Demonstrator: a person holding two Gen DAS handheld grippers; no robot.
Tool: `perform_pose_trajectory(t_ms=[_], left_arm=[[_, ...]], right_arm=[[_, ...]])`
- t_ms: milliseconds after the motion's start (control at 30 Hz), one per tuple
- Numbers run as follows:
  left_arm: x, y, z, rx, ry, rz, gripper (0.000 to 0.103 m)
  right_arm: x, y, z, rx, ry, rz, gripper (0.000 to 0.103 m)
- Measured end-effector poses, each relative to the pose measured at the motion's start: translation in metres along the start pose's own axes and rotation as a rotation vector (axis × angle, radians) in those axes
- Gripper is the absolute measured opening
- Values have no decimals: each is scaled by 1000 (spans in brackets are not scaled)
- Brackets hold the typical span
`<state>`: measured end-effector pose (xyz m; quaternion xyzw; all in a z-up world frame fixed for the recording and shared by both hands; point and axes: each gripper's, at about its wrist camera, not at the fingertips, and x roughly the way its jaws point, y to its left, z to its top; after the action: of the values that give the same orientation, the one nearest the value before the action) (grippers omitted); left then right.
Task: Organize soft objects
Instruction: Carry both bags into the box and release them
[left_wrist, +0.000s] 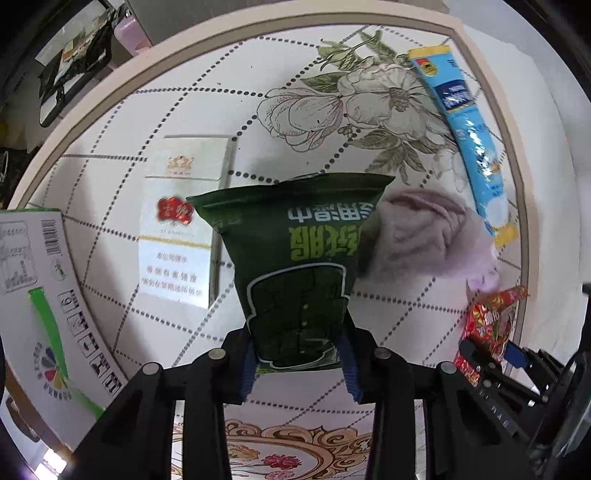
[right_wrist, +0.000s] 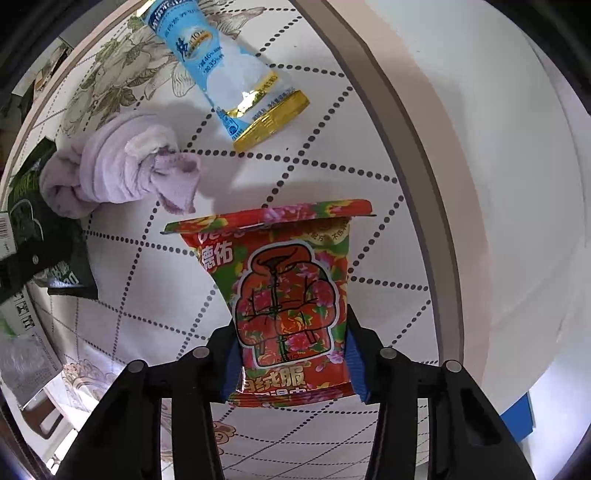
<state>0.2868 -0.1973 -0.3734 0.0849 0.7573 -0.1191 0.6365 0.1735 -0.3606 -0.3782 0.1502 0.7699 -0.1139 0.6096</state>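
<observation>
I see L gripper (left_wrist: 299, 354) clamped on green pouch (left_wrist: 295, 258); R gripper (right_wrist: 293, 365) clamped on red pouch (right_wrist: 288, 295). Both above table (left_wrist: 184, 99).

A white table (left_wrist: 177, 122) with dotted diamond lines, printed flowers (left_wrist: 354, 99) and a beige rim.

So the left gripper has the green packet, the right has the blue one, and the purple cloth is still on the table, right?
Not quite. The right gripper is shut on the red floral packet, as the right wrist view shows; the blue packet lies on the table. The left gripper does hold the green packet, and the purple cloth lies on the table.
</observation>
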Motion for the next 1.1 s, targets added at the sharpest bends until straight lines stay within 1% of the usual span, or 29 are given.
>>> perform_pose_trajectory(t_ms=[67, 100, 200, 367, 400, 500, 533, 567, 667, 700, 733, 767, 800, 933, 1000, 1067, 1100], left_arm=[[-11, 0, -17, 6, -19, -10, 35], [-16, 0, -24, 7, -28, -16, 35], [-38, 0, -55, 12, -76, -51, 35], [-88, 11, -119, -6, -170, -138, 35], [-99, 17, -132, -12, -193, -146, 35], [-129, 41, -161, -26, -250, -138, 35], [-138, 51, -171, -39, -263, -132, 35], [-146, 55, -173, -50, -271, -131, 35], [-179, 95, -199, -101, -326, -124, 35], [-191, 110, -211, -116, -346, -124, 35], [-197, 119, -215, -124, -357, -119, 35], [-206, 134, -224, -153, -377, -114, 35], [-214, 146, -232, -171, -392, -119, 35], [-232, 195, -251, -237, -429, -114, 35], [-236, 215, -258, -271, -444, -101, 35], [-237, 240, -259, -304, -453, -56, 35], [-235, 249, -259, -321, -456, -50, 35]], right_arm=[[-11, -5, -6, -6, -16, 20, 48], [-17, -5, -4, -13, -26, 28, 48], [-37, 0, -22, -41, -59, 53, 48], [-87, 28, -52, -120, -125, 119, 48], [-103, 38, -60, -143, -145, 144, 48], [-138, 61, -74, -197, -184, 193, 48], [-150, 76, -82, -221, -198, 215, 48], [-164, 85, -85, -244, -206, 233, 48], [-195, 132, -104, -328, -231, 288, 48], [-196, 152, -102, -349, -233, 305, 48], [-202, 166, -109, -371, -233, 318, 48], [-208, 186, -117, -402, -233, 327, 48], [-209, 193, -123, -415, -235, 329, 48], [-222, 248, -147, -491, -229, 344, 48], [-228, 273, -158, -519, -222, 333, 48], [-227, 301, -165, -542, -230, 305, 48], [-231, 309, -170, -546, -233, 295, 48]])
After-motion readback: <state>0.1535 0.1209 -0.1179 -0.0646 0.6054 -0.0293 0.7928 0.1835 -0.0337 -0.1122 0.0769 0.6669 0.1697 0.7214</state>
